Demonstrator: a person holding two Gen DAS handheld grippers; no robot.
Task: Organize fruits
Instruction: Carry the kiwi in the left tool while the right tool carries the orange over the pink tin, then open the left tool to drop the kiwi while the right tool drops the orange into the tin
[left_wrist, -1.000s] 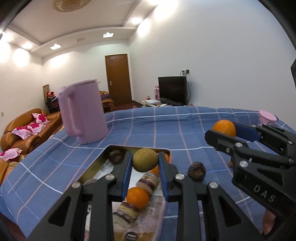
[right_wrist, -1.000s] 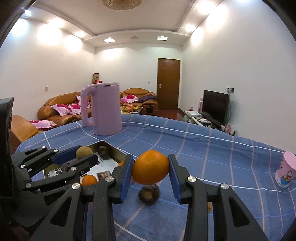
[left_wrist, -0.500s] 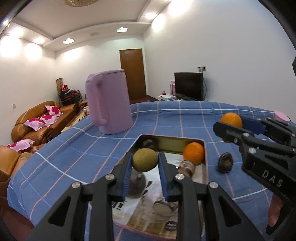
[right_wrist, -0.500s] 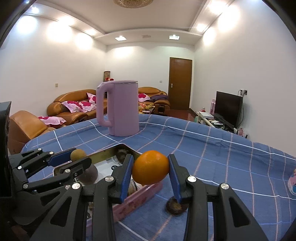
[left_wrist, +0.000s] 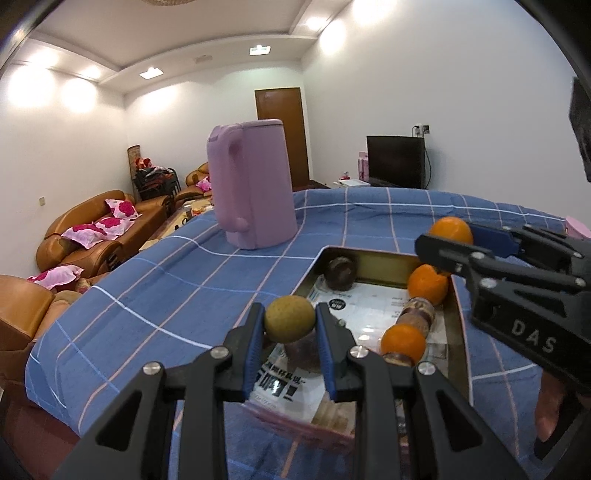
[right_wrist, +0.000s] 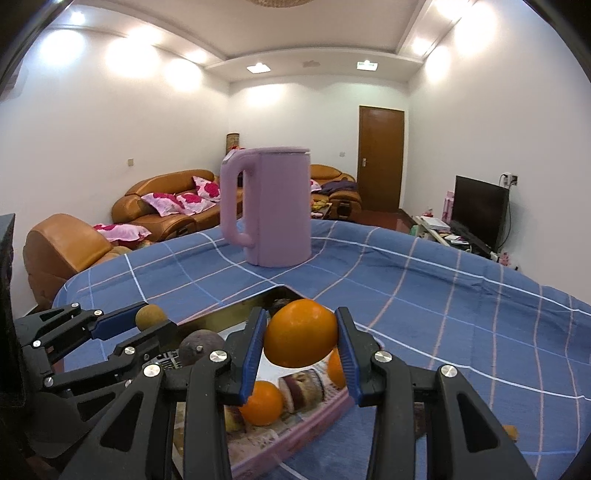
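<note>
Currently the left claw (left_wrist: 290, 325) is clamped on a green-brown fruit (left_wrist: 290, 319), held above the near end of the tray (left_wrist: 376, 254). Below and ahead of it, inside the tray, lie dark round fruits (left_wrist: 340, 271), two oranges (left_wrist: 428, 282) and some banded pieces (left_wrist: 417, 314). To its right, the right claw (right_wrist: 301, 339) grips an orange (right_wrist: 301, 338) over the tray's far side. Beyond both claws a pink kettle (left_wrist: 253, 188) stands upright on the blue checked cloth (left_wrist: 166, 280).
</note>
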